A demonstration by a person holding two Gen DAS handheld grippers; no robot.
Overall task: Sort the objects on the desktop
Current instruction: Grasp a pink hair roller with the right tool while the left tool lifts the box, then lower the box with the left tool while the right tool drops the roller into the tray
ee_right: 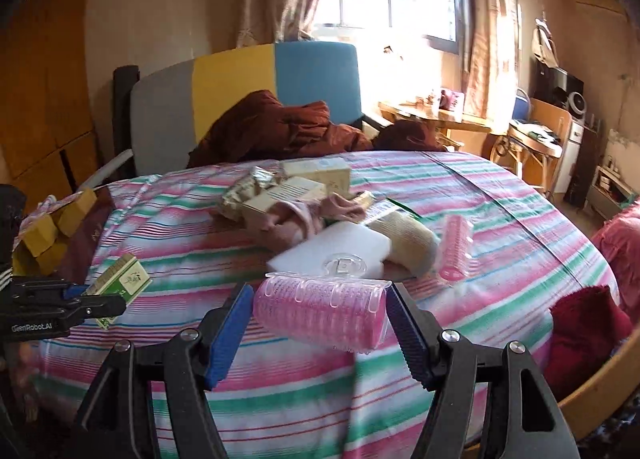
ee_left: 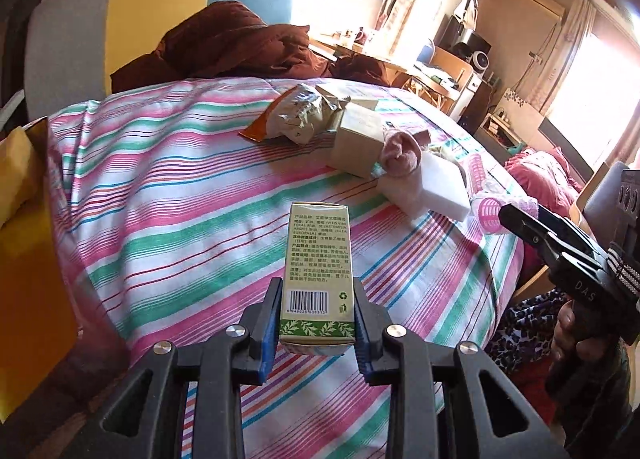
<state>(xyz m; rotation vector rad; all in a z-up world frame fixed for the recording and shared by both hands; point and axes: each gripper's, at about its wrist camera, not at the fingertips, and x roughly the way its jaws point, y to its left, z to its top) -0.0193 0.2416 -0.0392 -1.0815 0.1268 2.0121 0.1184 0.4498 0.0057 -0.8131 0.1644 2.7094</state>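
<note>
Green box (ee_left: 318,271) in left jaws | roller (ee_right: 320,309) in right | clutter beyond, possibly socks

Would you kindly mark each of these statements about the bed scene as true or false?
1. The left gripper grips a green box. True.
2. The right gripper holds a sock. False: a pink hair roller sits between its fingers.
3. A second pink roller lies on the striped bedsheet. True.
4. The white sponge block lies alone at the headboard. False: it lies among the pile mid-bed.
</note>
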